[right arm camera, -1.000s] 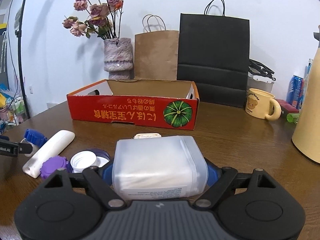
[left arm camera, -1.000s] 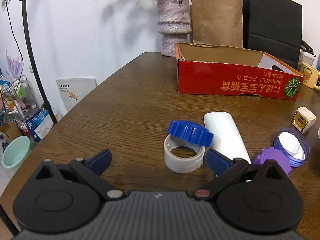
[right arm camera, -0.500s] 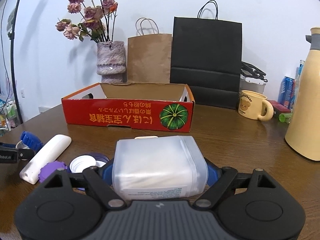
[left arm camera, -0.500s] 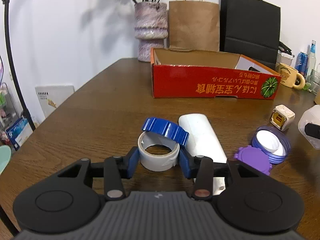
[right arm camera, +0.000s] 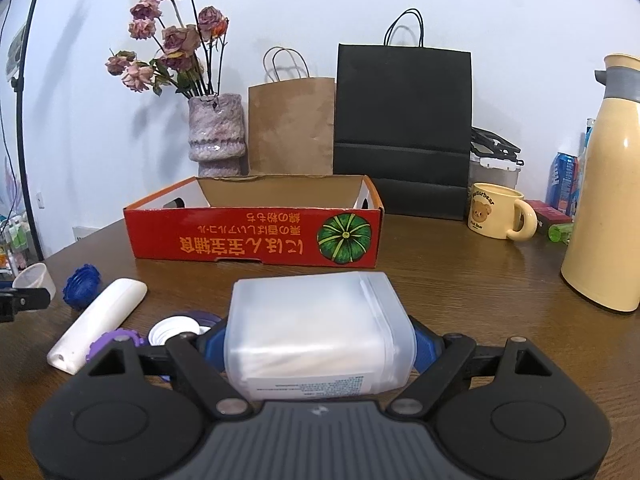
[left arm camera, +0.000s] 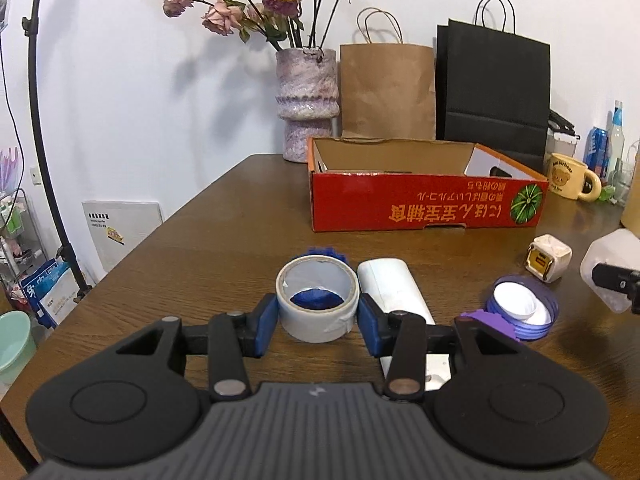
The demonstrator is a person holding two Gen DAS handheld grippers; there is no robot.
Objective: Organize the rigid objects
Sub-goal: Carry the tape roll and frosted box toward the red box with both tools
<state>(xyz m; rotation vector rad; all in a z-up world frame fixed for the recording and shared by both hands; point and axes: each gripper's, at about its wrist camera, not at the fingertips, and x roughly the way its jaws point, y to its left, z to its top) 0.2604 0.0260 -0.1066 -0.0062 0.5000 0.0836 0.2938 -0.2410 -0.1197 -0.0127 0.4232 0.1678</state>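
Note:
My left gripper point(left arm camera: 318, 322) is shut on a white tape roll point(left arm camera: 317, 304) and holds it above the table; the blue ridged lid point(left arm camera: 325, 252) shows behind and through the roll. My right gripper point(right arm camera: 316, 344) is shut on a frosted plastic container point(right arm camera: 316, 332), also seen at the right edge of the left wrist view point(left arm camera: 612, 268). The red cardboard box point(left arm camera: 424, 200) stands open behind, also in the right wrist view point(right arm camera: 252, 236). A white tube point(left arm camera: 394, 292), a purple lid point(left arm camera: 486, 320), a stack of purple-rimmed lids point(left arm camera: 520, 310) and a small white cube point(left arm camera: 548, 258) lie on the table.
A vase of dried roses point(left arm camera: 306, 108), a brown paper bag point(left arm camera: 386, 92) and a black bag point(left arm camera: 494, 88) stand behind the box. A yellow bear mug point(right arm camera: 496, 216) and a tall cream thermos point(right arm camera: 608, 208) stand at the right. The table's left edge point(left arm camera: 152, 236) is near.
My left gripper closed on the tape roll and lifted it off the table, leaving the blue lid behind. My right gripper keeps hold of the container and has risen slightly.

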